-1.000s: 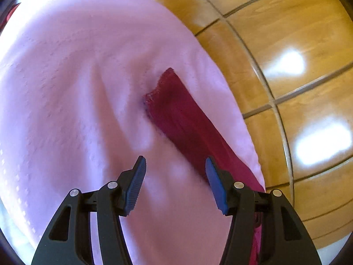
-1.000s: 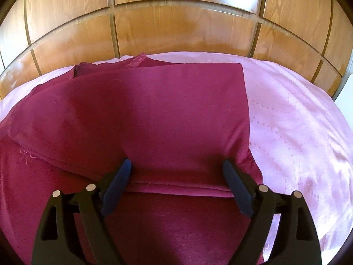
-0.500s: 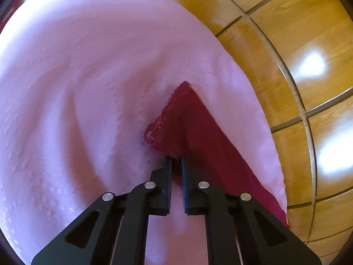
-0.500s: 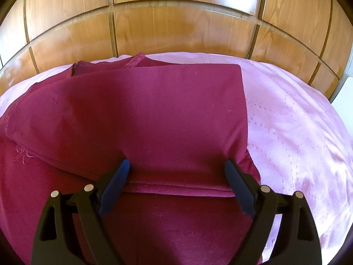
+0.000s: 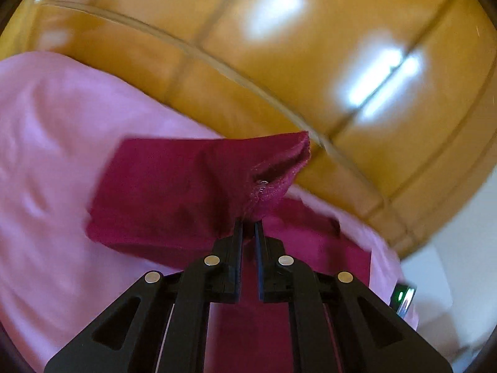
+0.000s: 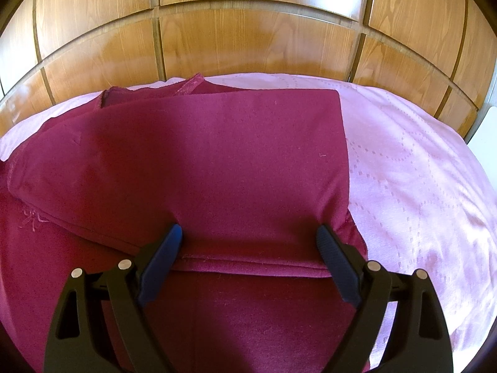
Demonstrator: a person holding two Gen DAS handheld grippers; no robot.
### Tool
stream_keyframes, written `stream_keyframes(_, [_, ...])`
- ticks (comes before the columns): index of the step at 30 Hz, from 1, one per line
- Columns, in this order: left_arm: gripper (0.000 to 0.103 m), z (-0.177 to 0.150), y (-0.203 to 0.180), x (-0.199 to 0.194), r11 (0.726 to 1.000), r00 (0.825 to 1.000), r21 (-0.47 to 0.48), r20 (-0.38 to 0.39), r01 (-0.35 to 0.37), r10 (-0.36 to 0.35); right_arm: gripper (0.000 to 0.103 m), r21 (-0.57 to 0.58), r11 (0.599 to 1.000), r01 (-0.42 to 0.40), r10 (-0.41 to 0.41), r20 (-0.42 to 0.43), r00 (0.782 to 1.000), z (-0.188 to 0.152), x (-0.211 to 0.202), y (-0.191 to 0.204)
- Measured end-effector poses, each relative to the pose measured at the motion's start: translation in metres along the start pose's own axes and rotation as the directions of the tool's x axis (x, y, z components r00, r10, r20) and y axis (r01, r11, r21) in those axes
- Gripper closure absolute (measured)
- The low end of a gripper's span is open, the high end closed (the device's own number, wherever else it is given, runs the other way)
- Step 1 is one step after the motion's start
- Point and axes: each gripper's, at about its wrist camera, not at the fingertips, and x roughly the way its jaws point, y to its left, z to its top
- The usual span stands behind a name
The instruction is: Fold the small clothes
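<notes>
Two grippers are at work over the pink bedspread [image 6: 419,171], and you have each in a different state. Your left gripper [image 5: 248,227] is clenched tight on a hemmed end of the dark red garment [image 5: 174,192] — the fingers [image 5: 237,248] nearly meet, with a bunch of fabric pinched between their tips. That end is lifted clear of the bedspread [image 5: 46,155]; its stitched hem gapes open toward the wooden panels [image 5: 279,62] behind, and the cloth hangs back from the tips in a loose fold. This view is blurred, so finer detail of the seam cannot be told. At the lower right edge a small green and silver object [image 5: 403,298] shows, too blurred to identify.

Your right gripper [image 6: 248,242] is released, its jaws standing wide apart with blue pads [image 6: 161,261] facing each other. It hovers just above the garment [image 6: 202,161], which lies spread on the bedspread with one flap folded over the rest; the folded flap's hemmed edge runs between the two fingertips. Whether the tips touch the cloth cannot be told. Glossy wooden panels [image 6: 248,46] rise behind the bed.
</notes>
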Motion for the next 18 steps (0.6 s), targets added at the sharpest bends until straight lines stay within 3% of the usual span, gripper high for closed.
stream_keyframes(2, [0.097, -0.018, -0.014, 0.027, 1.0, 0.997, 0.008, -0.074, 0.022, -0.022, 0.015, 0.001, 1.0, -0.002, 0.002, -0.003, 1.0, 0.001, 0.0, 0.0])
stream_keyframes(5, [0.097, -0.039, -0.029, 0.062, 0.999, 0.987, 0.046, -0.163, -0.002, 0.01, 0.015, 0.006, 1.0, -0.009, 0.009, -0.011, 1.0, 0.003, -0.001, -0.001])
stream_keyframes(8, [0.097, -0.051, -0.035, 0.076, 0.999, 0.974, 0.05, -0.228, -0.001, 0.013, 0.015, 0.019, 0.999, -0.027, 0.027, -0.013, 1.0, 0.008, -0.011, -0.002])
stream_keyframes(11, [0.094, -0.06, -0.039, 0.064, 0.994, 0.975, 0.108, -0.219, -0.005, 0.028, 0.015, 0.073, 0.981, -0.178, 0.177, 0.018, 0.984, 0.013, -0.034, 0.007])
stream_keyframes(12, [0.091, -0.063, -0.039, 0.057, 0.992, 0.976, 0.125, -0.214, 0.003, 0.024, 0.015, 0.086, 0.969, -0.231, 0.23, 0.023, 0.973, 0.015, -0.038, 0.011])
stream_keyframes(14, [0.09, -0.07, -0.038, 0.046, 0.99, 0.98, 0.14, -0.199, 0.003, 0.025, 0.015, 0.125, 0.898, -0.422, 0.424, 0.009, 0.906, 0.021, -0.047, 0.034])
stream_keyframes(17, [0.09, -0.08, -0.036, 0.038, 0.987, 0.982, 0.159, -0.187, -0.005, 0.035, 0.019, 0.099, 0.837, -0.538, 0.542, -0.023, 0.84, 0.028, -0.052, 0.074])
stream_keyframes(18, [0.09, -0.085, -0.032, 0.035, 0.987, 0.981, 0.16, -0.188, -0.01, 0.041, 0.025, 0.087, 0.823, -0.561, 0.566, -0.037, 0.824, 0.03, -0.051, 0.088])
